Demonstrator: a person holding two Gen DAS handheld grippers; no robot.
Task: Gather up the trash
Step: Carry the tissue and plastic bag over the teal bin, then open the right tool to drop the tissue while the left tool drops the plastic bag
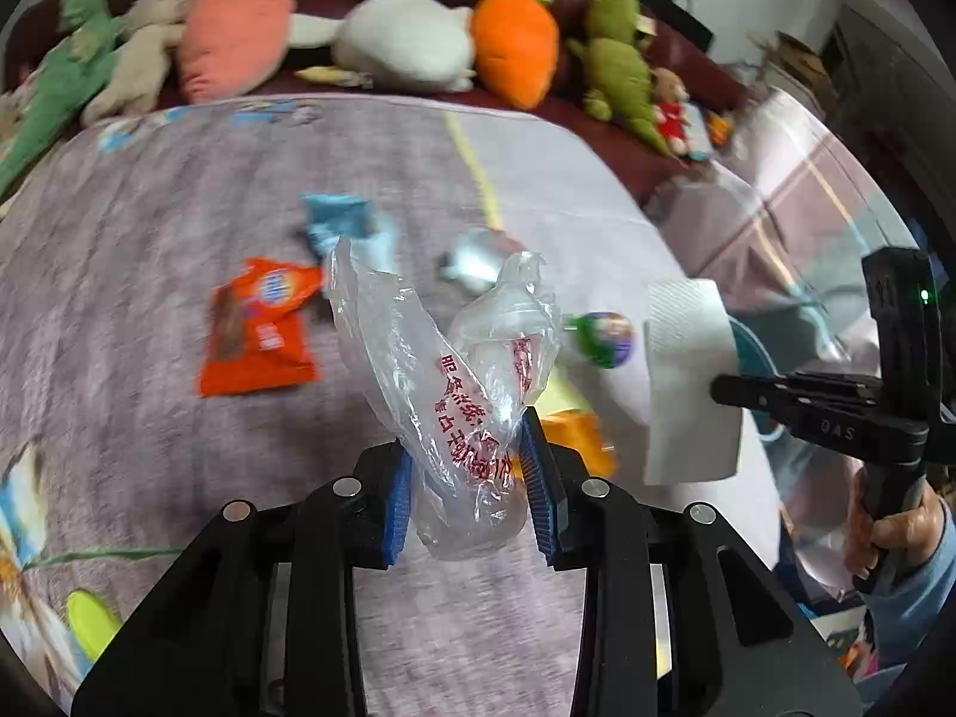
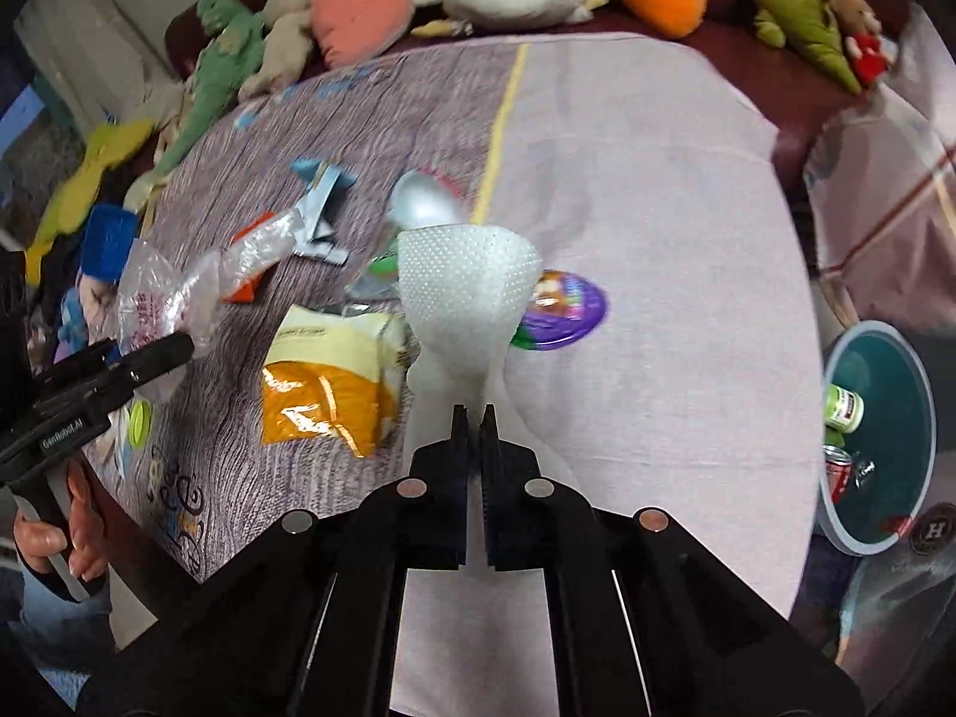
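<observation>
Left gripper (image 1: 469, 478) pinches a clear plastic bag (image 1: 454, 370); right gripper (image 2: 475, 418), clamped tight on a white tissue (image 2: 466, 287), likely heads for the teal bin (image 2: 920, 394).

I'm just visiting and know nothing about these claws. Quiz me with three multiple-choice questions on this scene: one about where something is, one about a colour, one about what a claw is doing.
1. Where is the bin?
A. On the cloth
B. Beside the table, at the right of the right claw's view
C. Among the plush toys

2. What colour is the print on the plastic bag?
A. Red
B. Green
C. Black

3. What is the right claw doing?
A. Hanging open and empty
B. Shut on a white tissue
C. Gripping a can

Answers:
1 B: the bin stands off the table's edge.
2 A: red characters show on the clear bag in the left claw.
3 B: the tissue hangs pinched between its fingers.
</observation>
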